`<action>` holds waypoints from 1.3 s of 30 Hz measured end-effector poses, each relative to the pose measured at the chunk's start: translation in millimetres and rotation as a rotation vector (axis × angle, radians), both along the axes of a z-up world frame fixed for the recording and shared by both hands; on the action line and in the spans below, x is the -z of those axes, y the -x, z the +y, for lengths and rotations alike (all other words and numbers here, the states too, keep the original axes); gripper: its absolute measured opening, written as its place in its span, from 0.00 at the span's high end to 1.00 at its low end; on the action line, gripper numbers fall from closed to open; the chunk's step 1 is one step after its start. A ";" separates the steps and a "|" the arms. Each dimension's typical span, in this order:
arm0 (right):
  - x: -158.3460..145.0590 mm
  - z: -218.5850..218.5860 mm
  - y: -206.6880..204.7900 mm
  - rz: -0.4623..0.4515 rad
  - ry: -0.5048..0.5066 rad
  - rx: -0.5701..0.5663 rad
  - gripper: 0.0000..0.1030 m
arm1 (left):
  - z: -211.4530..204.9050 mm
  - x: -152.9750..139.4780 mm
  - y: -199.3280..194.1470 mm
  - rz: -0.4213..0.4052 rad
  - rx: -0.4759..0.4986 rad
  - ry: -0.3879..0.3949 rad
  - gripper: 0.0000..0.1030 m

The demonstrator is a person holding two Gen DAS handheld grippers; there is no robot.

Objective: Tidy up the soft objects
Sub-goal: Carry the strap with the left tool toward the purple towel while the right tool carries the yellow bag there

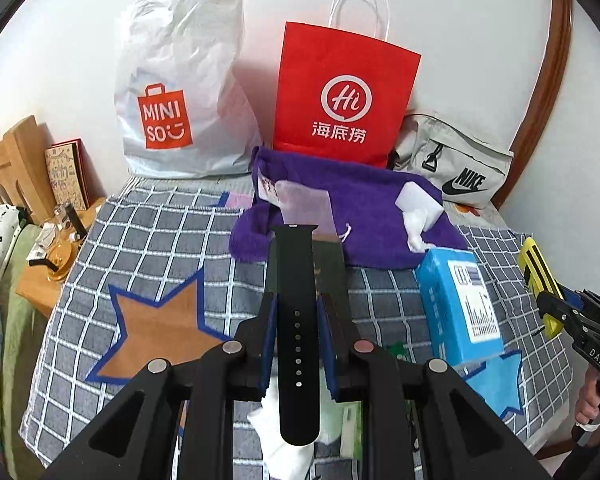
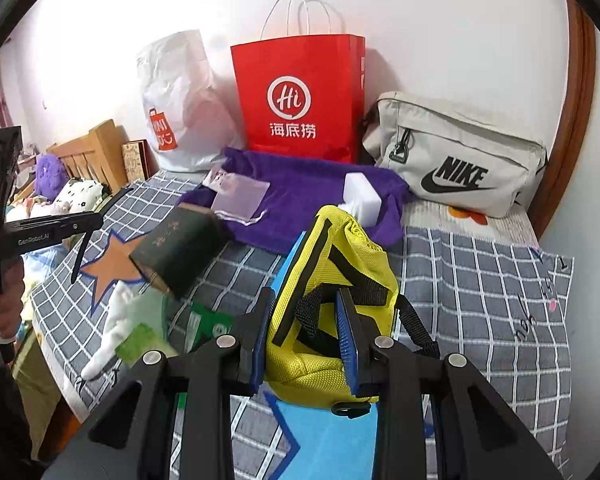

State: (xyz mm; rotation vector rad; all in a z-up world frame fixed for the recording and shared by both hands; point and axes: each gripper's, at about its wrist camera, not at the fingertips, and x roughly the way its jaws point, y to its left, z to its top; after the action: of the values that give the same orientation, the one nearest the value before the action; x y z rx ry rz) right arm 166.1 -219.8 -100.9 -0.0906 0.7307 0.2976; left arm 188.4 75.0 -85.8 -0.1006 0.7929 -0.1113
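My left gripper is shut on a black rubber watch strap and holds it above the checked bed cover. My right gripper is shut on a yellow mesh pouch with black straps; it shows at the right edge of the left wrist view. A purple towel lies at the back of the bed with a white sponge and a clear plastic sleeve on it. A white glove lies near the front left.
A white Miniso bag, a red paper bag and a grey Nike pouch stand against the wall. A blue tissue pack, a dark book and green packets lie on the cover. A wooden headboard is left.
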 end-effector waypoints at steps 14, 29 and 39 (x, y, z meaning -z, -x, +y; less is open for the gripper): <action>-12.2 11.8 -53.4 0.005 -0.019 -0.003 0.70 | 0.5 -13.1 -39.2 -0.007 -0.019 -0.012 0.81; -16.7 16.2 -109.0 0.008 -0.038 -0.007 0.70 | 1.3 -10.3 -92.2 0.046 -0.012 0.059 0.81; -6.2 32.0 -156.9 0.046 -0.056 -0.031 0.70 | 0.4 -2.1 -132.9 0.084 -0.024 0.069 0.81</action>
State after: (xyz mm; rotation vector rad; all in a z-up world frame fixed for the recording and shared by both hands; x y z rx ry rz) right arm 323.0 -187.8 -94.7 -0.0423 0.7666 0.3500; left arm 321.4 75.4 -83.7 -0.1814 0.8713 -0.1126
